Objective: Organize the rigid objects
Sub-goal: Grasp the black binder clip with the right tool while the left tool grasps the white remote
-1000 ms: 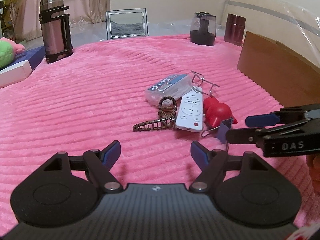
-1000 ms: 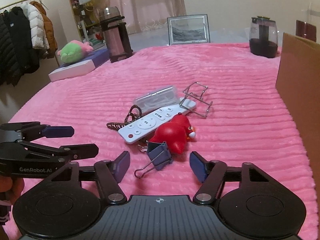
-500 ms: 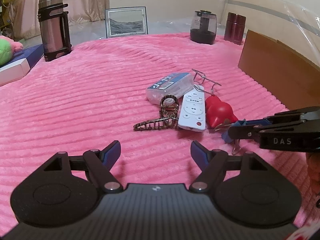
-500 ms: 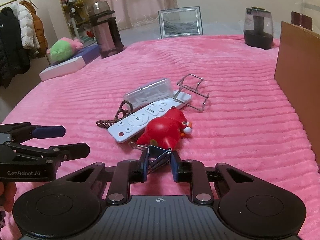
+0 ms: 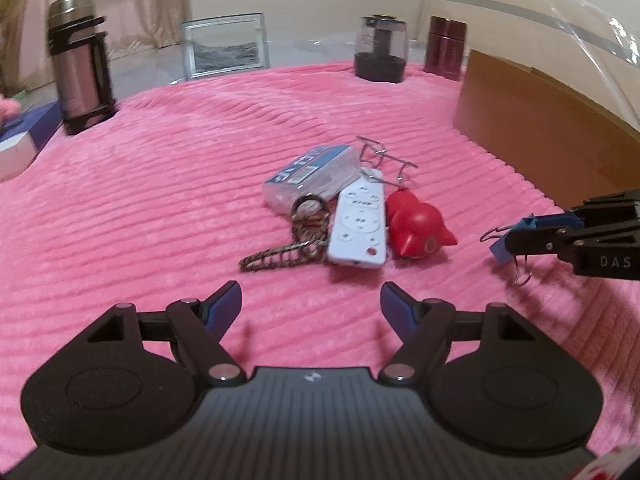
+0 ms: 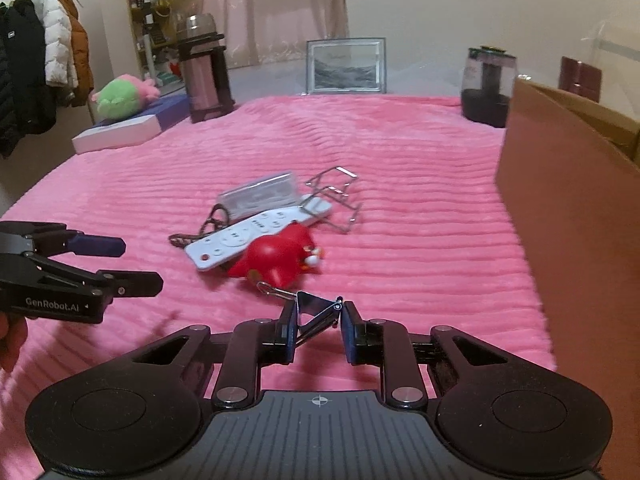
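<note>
R gripper (image 6: 318,334) has just clamped down on the binder clip (image 6: 316,314). A sec ago the clip lay on the pink blanket (image 6: 400,184) right against the red bird toy (image 6: 280,258) w/ the fingers wide either side; now the pads pinch its blue body, wire handles sticking out, bottom centre of the R wrist view. In the L wrist view the same clip (image 5: 506,240) hangs at the R gripper's tip at right edge mid-height, clear of the toy and looks lifted off the blanket. So pick is done, carry looks started.

L gripper (image 5: 311,306) is released, nothing between the fingers, parked low centre in front of the pile. Its jaws have just been closing a bit, on nothing.

Rest of the pile untouched, centre frame: white remote (image 5: 358,220) next to the bird toy (image 5: 416,222), braided keychain (image 5: 288,244) left of the remote, clear plastic case (image 5: 310,178) behind, wire stand (image 5: 384,156) at the far end.

Cardboard box (image 6: 568,216) at right of frame is prob the drop target; clip only needs a short move right and up over the wall. Risk: the grip sits on a small clip, could twist or slip if swung fast. Four+ items left, so task is early.
</note>
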The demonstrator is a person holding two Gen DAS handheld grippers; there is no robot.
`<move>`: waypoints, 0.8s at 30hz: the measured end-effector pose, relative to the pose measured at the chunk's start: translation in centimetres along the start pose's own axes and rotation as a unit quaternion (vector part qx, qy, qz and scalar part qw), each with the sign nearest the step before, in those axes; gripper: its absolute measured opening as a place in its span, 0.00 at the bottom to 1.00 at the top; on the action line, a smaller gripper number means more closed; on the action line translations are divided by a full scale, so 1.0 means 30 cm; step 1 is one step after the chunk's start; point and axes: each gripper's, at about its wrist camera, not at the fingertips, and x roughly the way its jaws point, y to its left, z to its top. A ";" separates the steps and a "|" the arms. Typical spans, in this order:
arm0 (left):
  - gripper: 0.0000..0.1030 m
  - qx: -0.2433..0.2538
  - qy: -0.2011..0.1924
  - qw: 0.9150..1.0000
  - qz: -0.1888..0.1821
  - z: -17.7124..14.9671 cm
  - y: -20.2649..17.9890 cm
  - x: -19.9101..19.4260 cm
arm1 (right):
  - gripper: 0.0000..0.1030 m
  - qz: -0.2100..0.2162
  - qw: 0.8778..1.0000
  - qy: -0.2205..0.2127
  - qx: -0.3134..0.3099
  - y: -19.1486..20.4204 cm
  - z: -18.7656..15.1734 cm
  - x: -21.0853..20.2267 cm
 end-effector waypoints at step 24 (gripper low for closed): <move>0.32 0.019 -0.001 1.000 -0.017 0.030 -0.099 0.035 | 0.18 -0.001 1.000 0.000 0.014 -0.026 -0.008 0.003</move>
